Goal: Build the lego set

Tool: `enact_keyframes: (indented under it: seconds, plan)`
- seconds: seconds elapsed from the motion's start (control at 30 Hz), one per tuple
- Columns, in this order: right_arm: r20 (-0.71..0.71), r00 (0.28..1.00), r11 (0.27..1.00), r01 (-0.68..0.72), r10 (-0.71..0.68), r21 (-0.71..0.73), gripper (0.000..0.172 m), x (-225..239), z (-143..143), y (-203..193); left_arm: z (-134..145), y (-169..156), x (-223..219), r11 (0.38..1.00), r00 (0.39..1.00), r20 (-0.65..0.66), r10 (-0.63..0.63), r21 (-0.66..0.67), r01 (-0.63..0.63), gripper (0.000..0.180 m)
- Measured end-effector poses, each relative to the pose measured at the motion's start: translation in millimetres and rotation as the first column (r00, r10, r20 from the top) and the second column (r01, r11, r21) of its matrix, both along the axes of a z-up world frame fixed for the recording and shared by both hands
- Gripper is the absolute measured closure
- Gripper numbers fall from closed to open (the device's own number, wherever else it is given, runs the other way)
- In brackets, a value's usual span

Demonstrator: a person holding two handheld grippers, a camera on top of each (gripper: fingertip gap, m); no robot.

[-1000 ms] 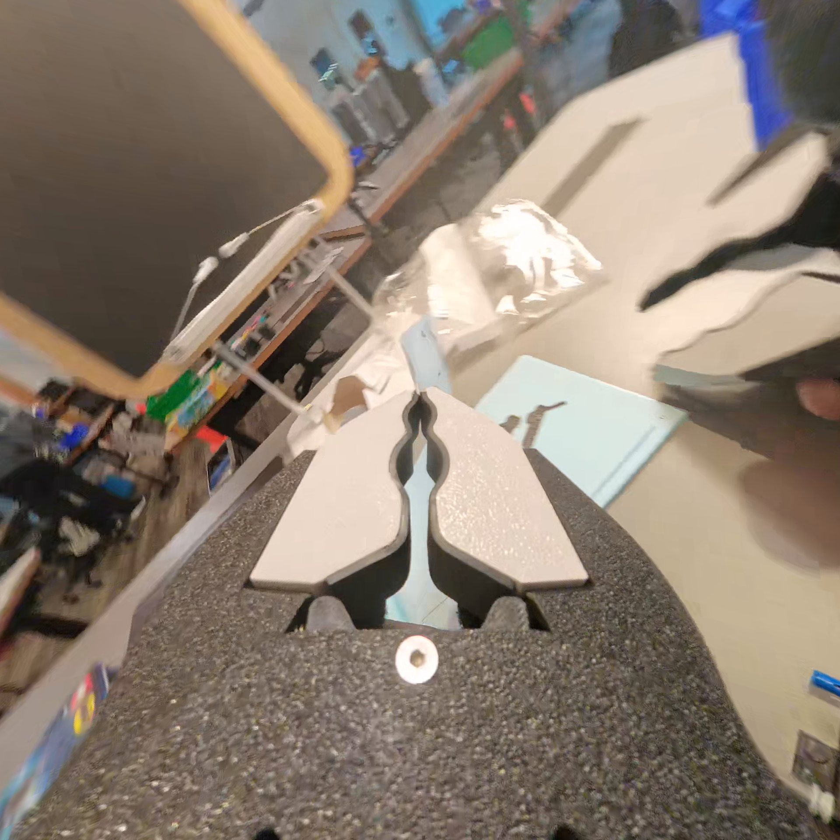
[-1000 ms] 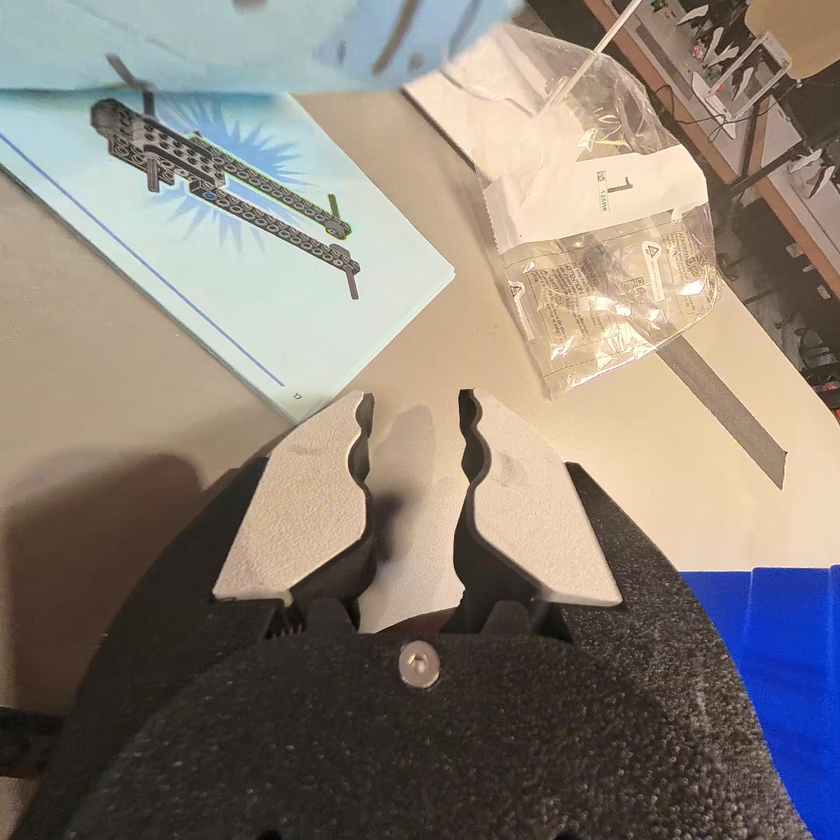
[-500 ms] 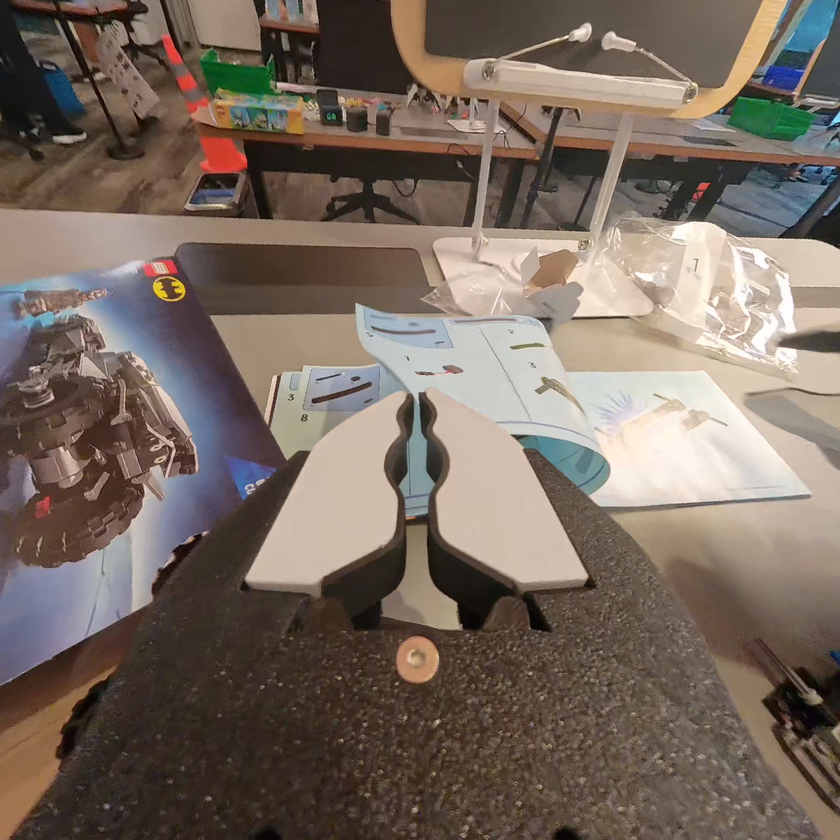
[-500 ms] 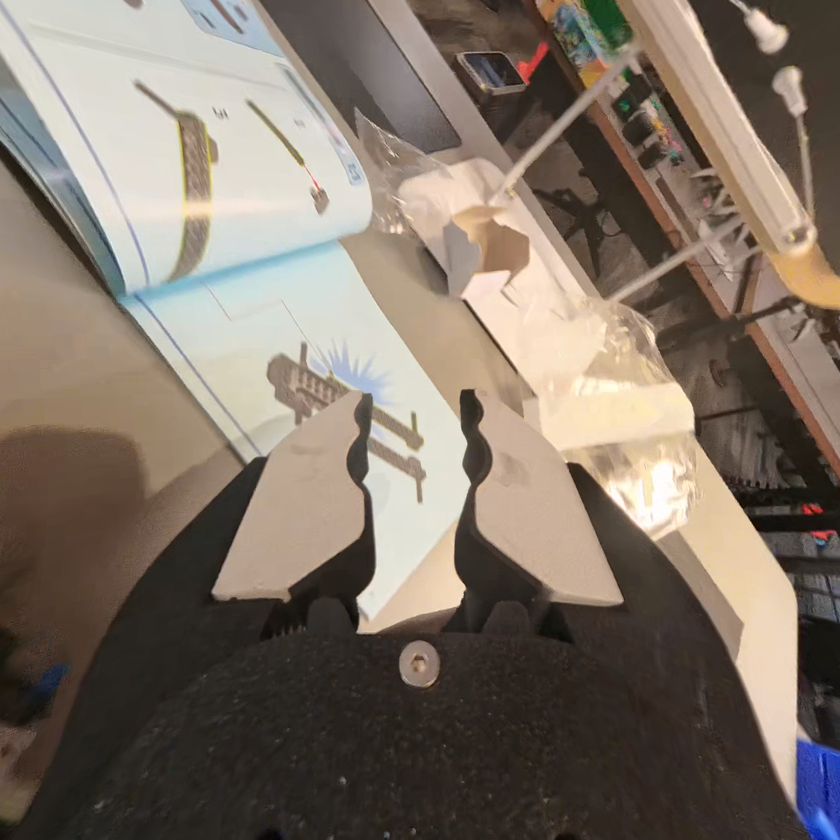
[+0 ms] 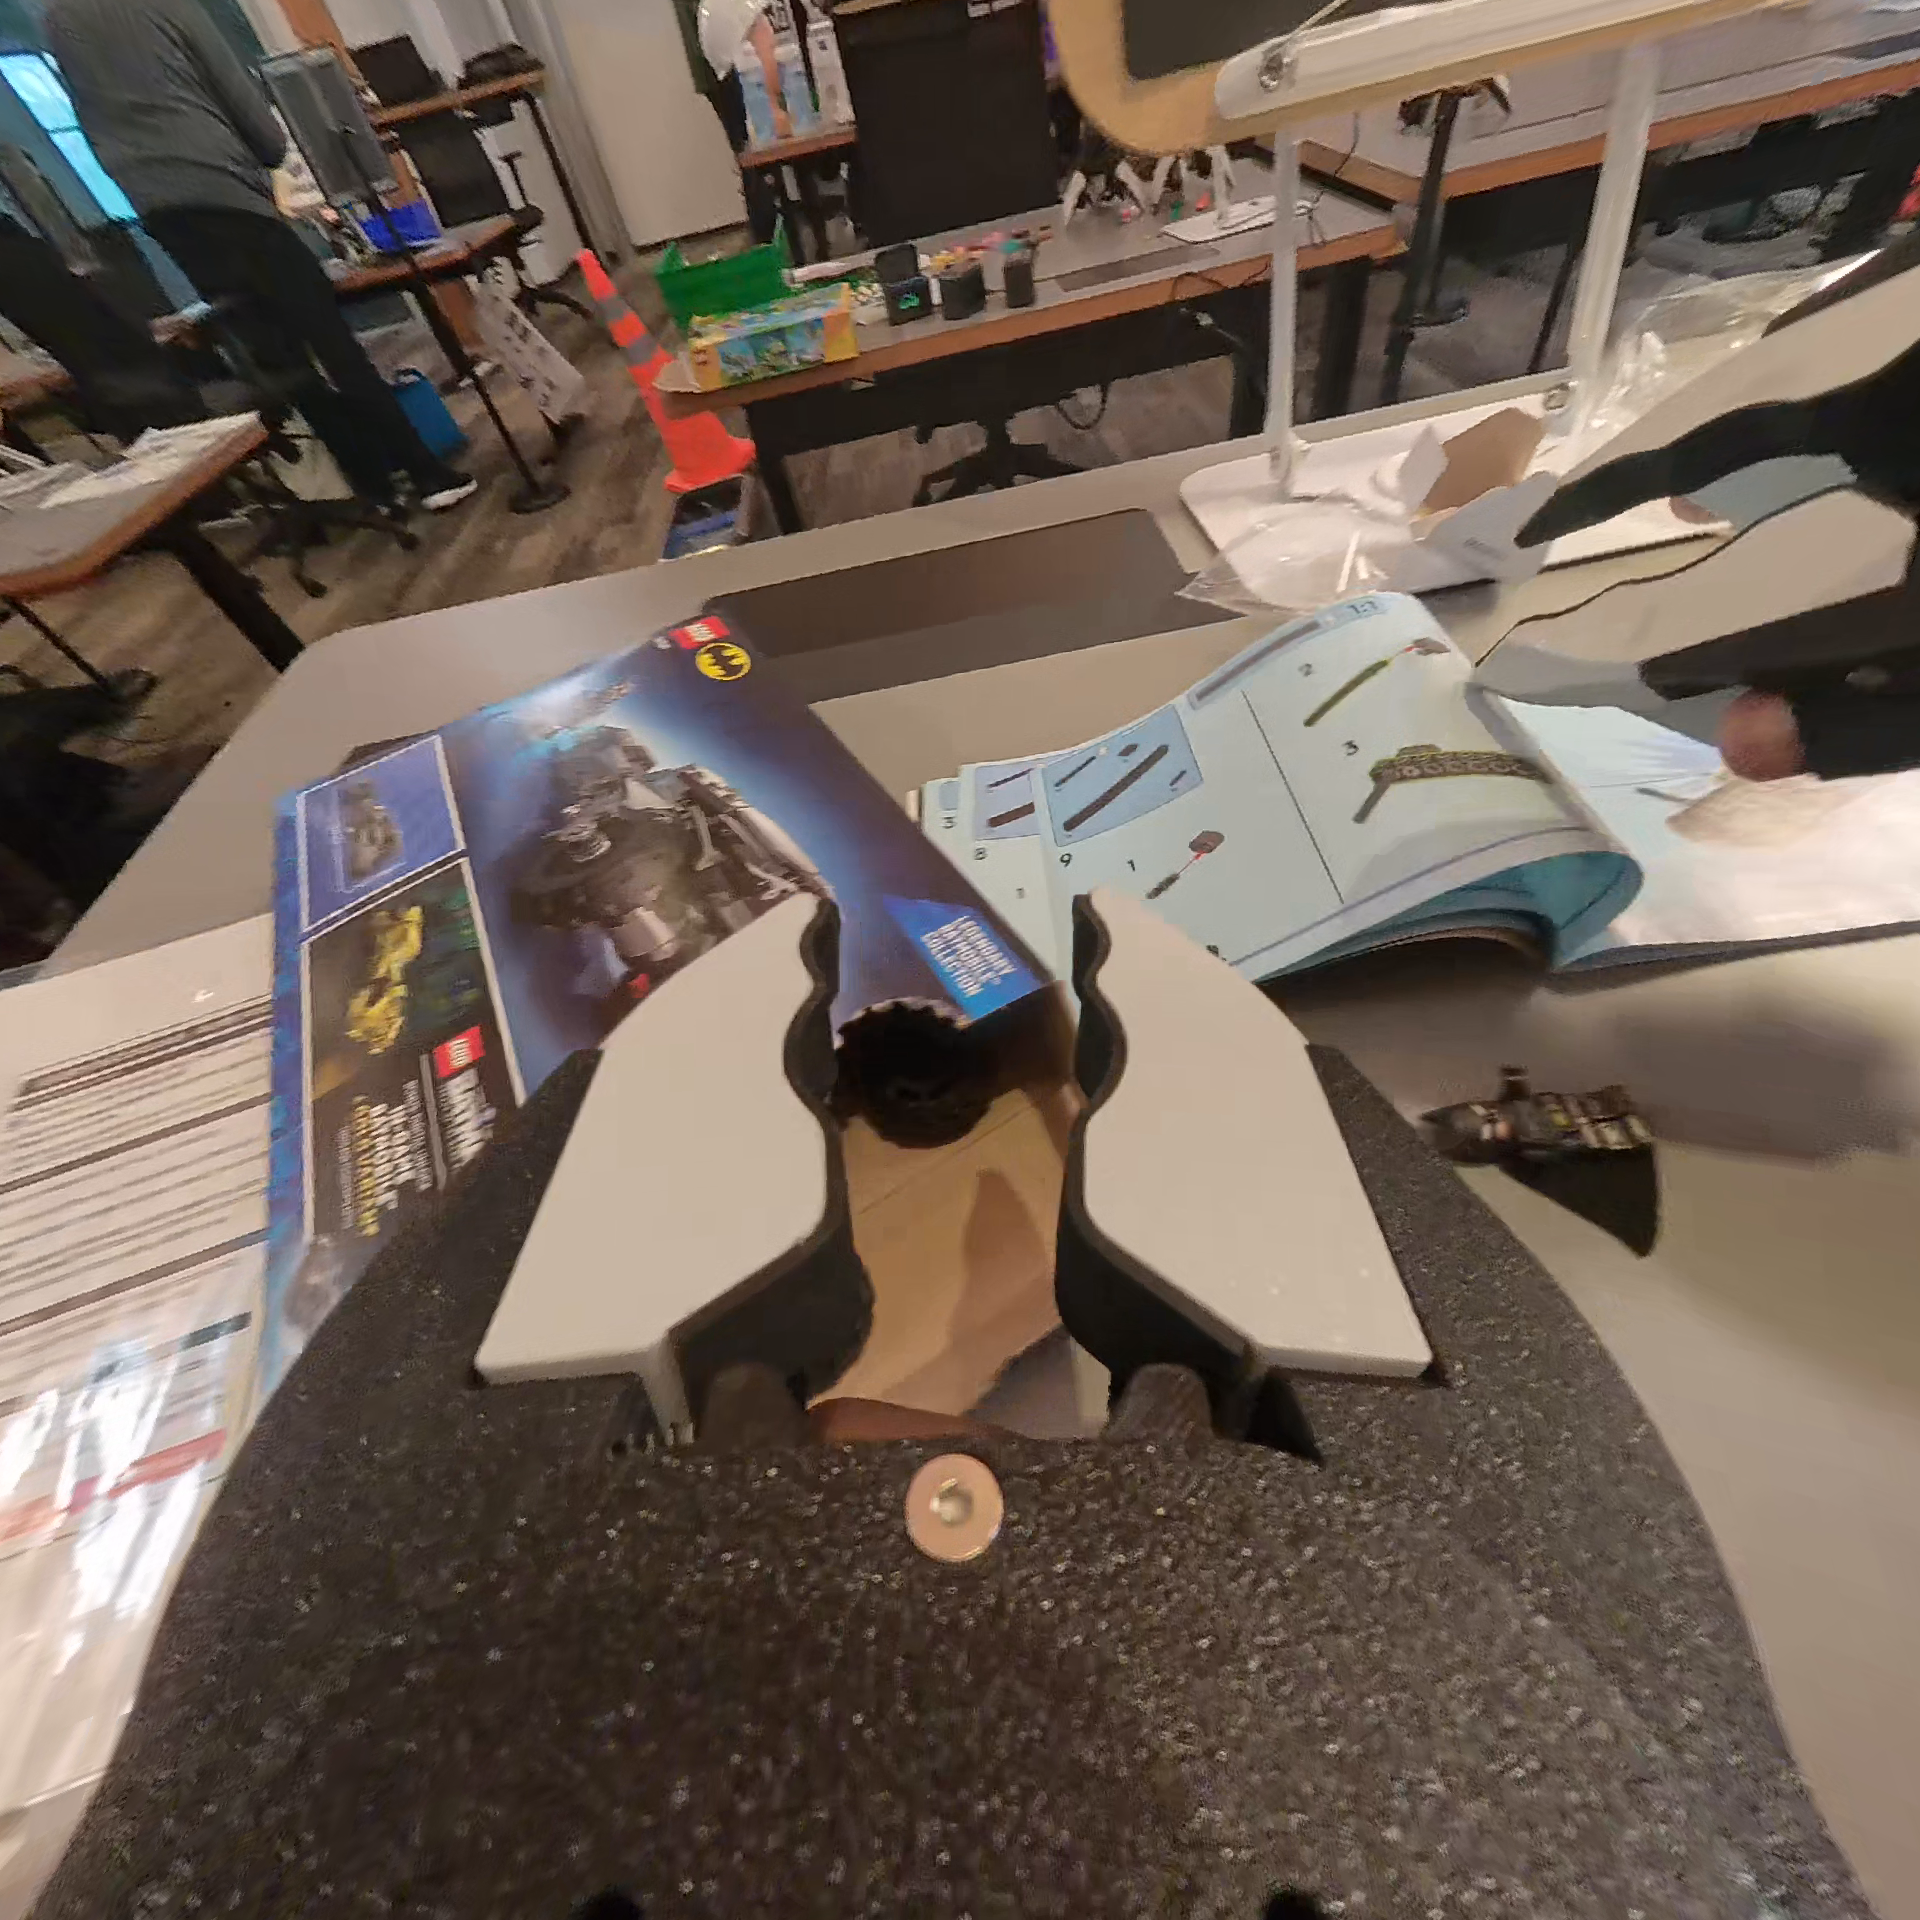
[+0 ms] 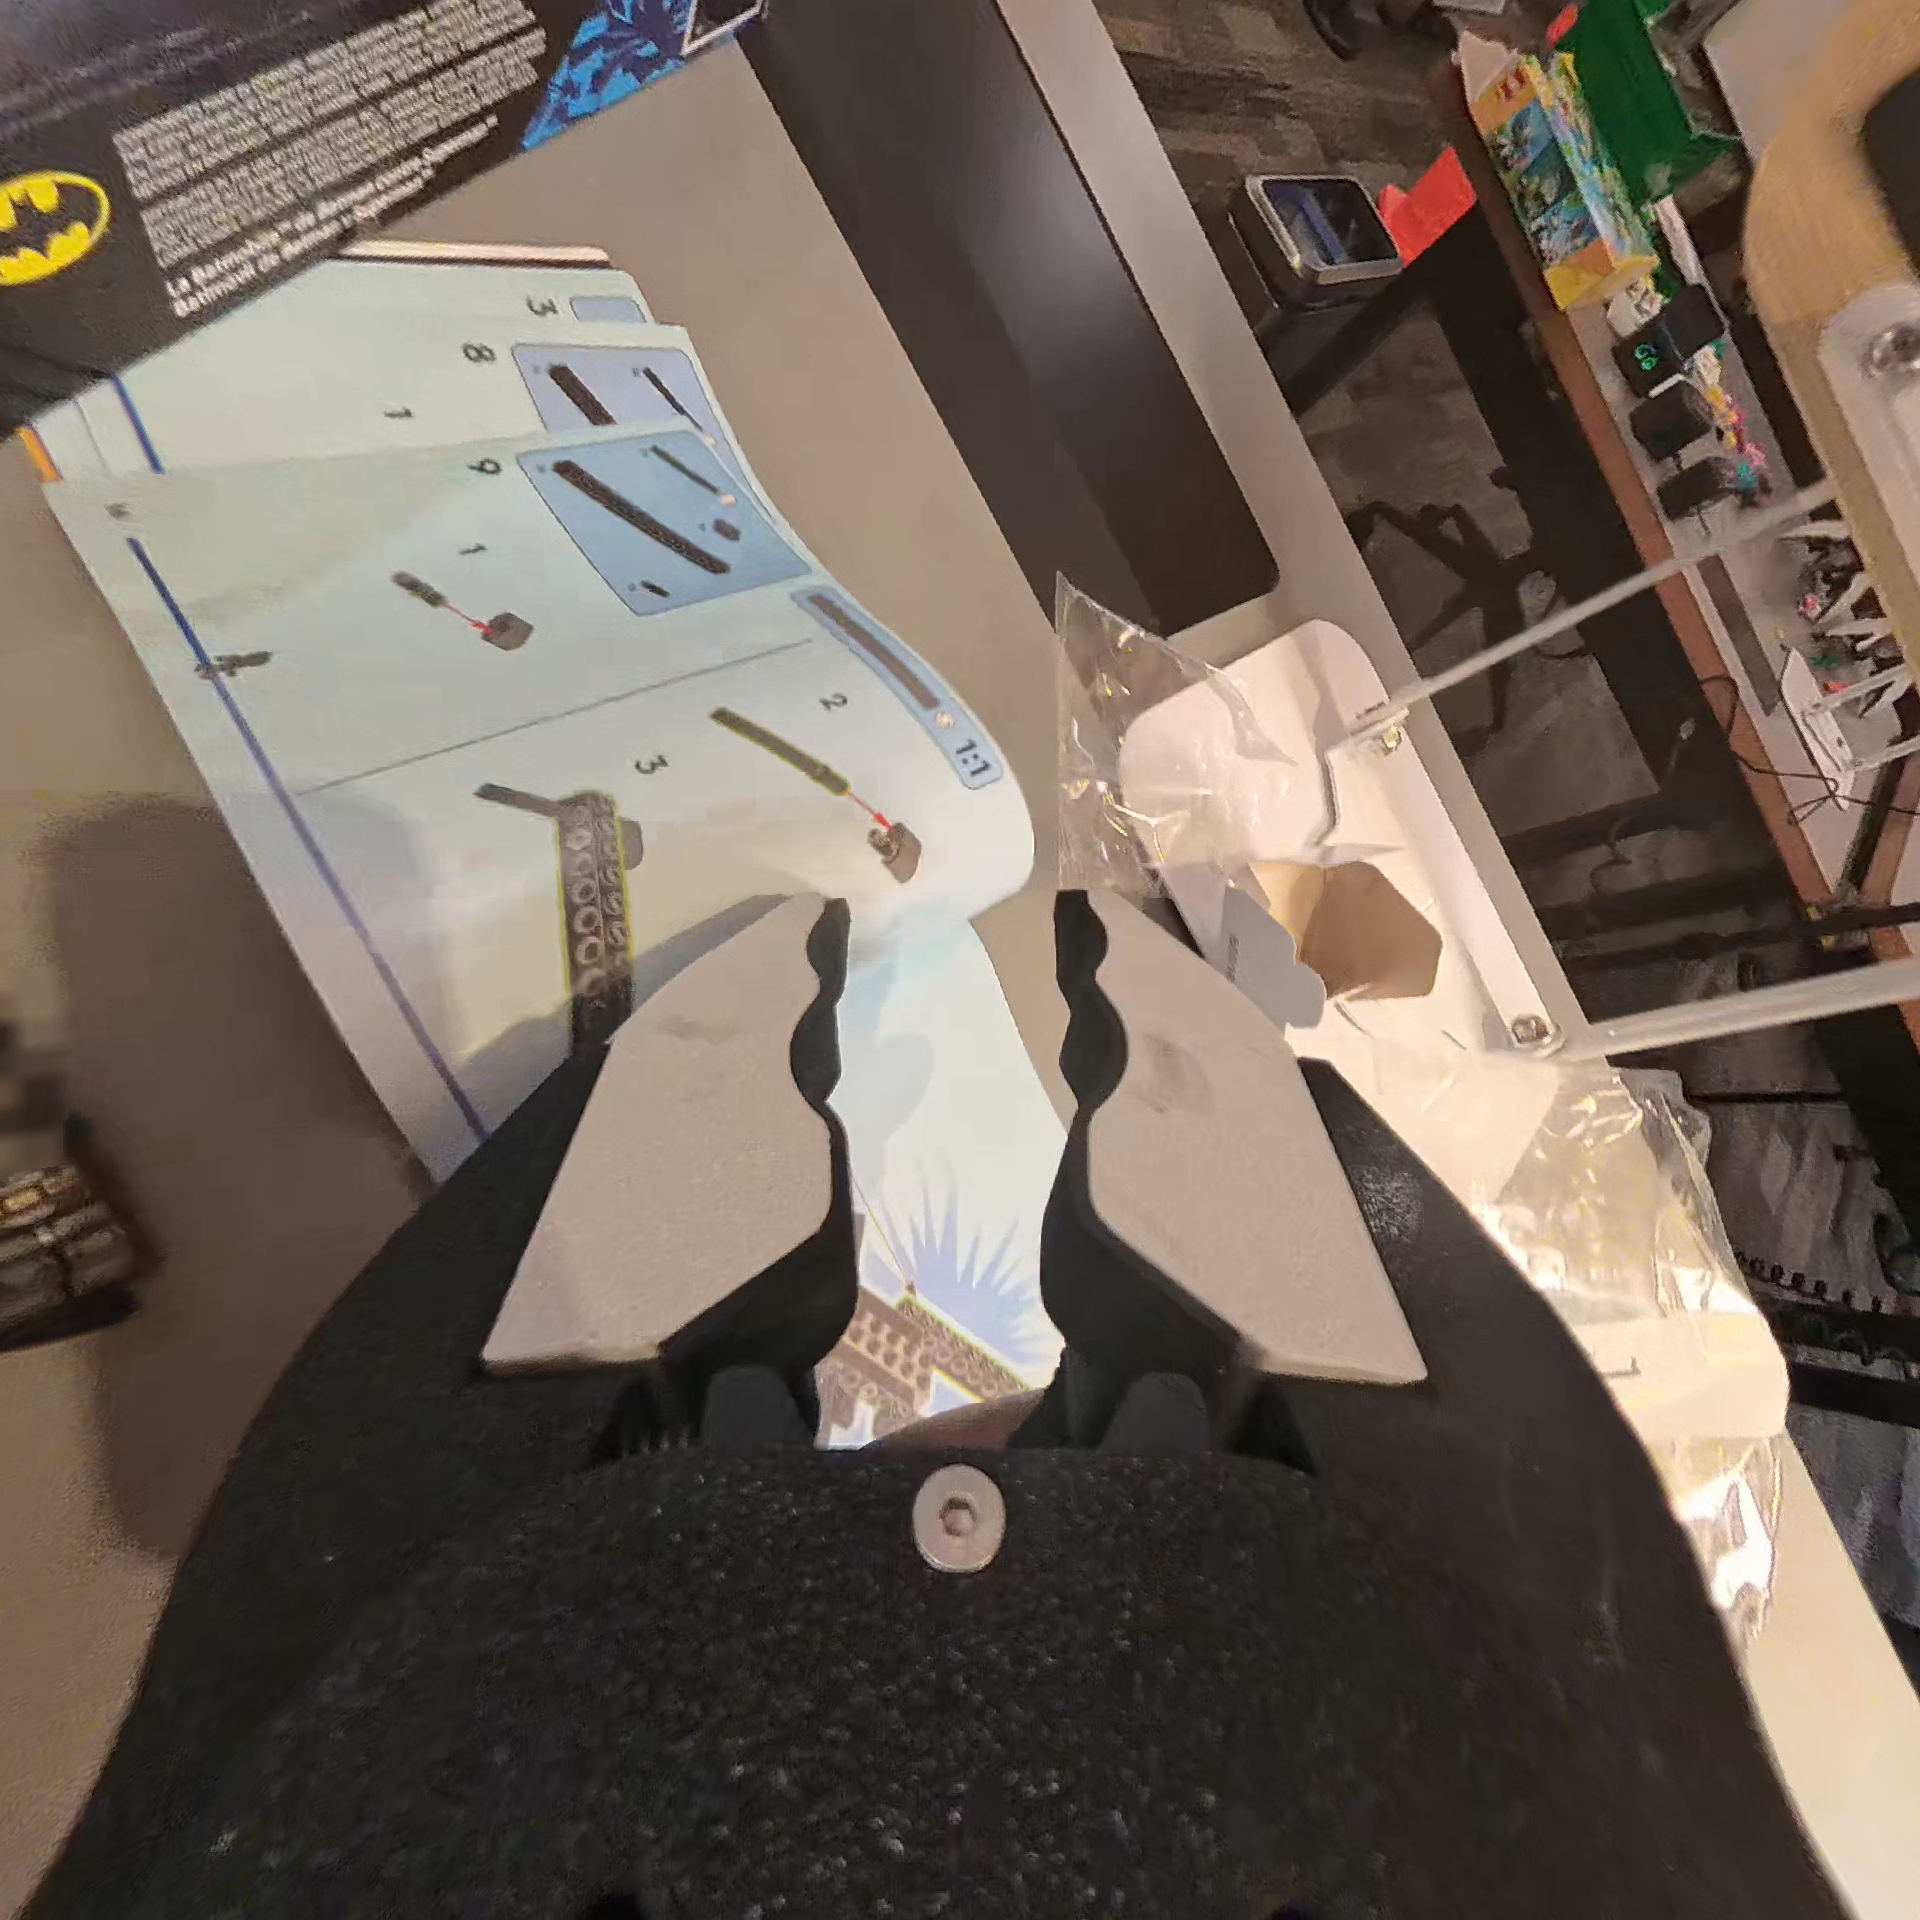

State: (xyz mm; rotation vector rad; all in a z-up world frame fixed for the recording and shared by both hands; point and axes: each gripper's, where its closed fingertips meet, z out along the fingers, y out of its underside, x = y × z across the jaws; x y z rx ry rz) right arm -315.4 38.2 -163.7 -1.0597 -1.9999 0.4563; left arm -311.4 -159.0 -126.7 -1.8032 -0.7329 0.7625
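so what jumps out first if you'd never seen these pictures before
The dark blue toy box lies flat on the grey table, right ahead of the left gripper, whose jaws stand open with nothing in them. Beside it, an open pale blue instruction booklet with a curling page sits under the open right gripper. Crinkled clear plastic bags lie to its right.

Even indoor overhead light, soft shadows on the grey table [image 5: 1714, 1455], glare on the plastic bag [image 6: 1621, 1278], motion blur toward frame edges, strong wide-angle bending.
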Motion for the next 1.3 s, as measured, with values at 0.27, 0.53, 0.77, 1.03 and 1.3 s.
enact_keyframes:
  seconds: [0.27,0.53,0.77,1.03,1.3]
  plan:
    - [0.073,0.996,0.992,-0.064,0.057,0.105,0.132,-17,-13,-17,-19,-13,-1,0.998,0.997,0.075,-0.003,-0.055,0.007,0.137]
    - [0.122,0.99,0.987,-0.083,0.066,0.139,0.133,-30,-29,-30,-51,6,20,0.991,0.962,0.261,-0.079,-0.083,0.103,0.142]
    - [0.134,0.991,0.985,-0.052,0.03,0.163,0.133,-37,-33,-27,-61,20,27,0.983,0.948,0.292,-0.129,-0.085,0.161,0.146]
    - [0.135,0.99,0.979,0.008,-0.037,0.206,0.135,-45,-38,-20,-47,40,46,0.958,0.924,0.259,-0.281,0.022,0.285,0.158]
    - [0.109,0.993,0.983,0.026,-0.047,0.183,0.134,-42,-30,-20,-57,51,59,0.935,0.897,0.285,-0.339,-0.005,0.355,0.157]
